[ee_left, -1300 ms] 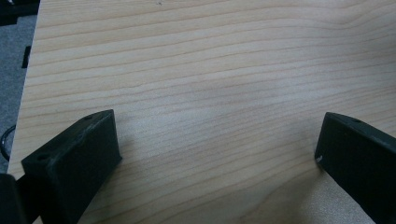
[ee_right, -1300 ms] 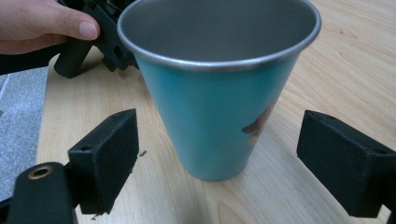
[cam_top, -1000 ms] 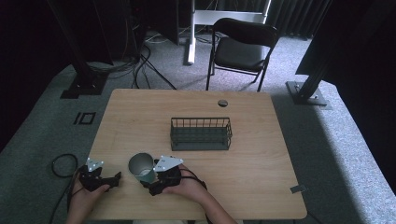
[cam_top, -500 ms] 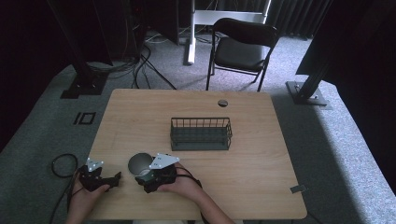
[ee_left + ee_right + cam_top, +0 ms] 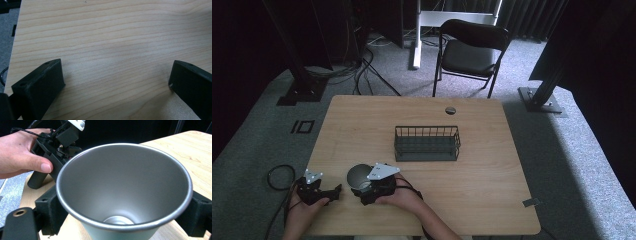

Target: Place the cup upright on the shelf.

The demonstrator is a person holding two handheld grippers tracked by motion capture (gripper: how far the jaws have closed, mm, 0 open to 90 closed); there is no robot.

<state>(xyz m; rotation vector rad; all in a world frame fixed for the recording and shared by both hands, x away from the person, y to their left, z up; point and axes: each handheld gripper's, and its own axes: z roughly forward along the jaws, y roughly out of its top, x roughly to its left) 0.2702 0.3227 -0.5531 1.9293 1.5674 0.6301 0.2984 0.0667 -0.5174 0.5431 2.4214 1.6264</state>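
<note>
Wooden table [image 5: 472, 200] under the high view, dark room and a folding chair [image 5: 472, 50] behind, with a wire basket [image 5: 427, 142] standing near the table's middle as the landmark. Down and to the left of that basket, near the table's front edge: a metal cup [image 5: 358, 176], upright, mouth open upward, long axis close to vertical. Seen from the right gripper view, cup [image 5: 122, 192] seated between the 2 black jaws of the right gripper [image 5: 371, 187], 1 jaw on each flank, apparently pinching its wall below the rim. Left gripper [image 5: 317, 192] farther from the basket still, beside the cup and apart from it, jaws spread wide over bare wood [image 5: 112, 50], holding nothing. Likely next: carry up and to the right toward the basket, so the right hand [image 5: 404, 197] is the nearer and already engaged. Basket interior looks vacant.
</note>
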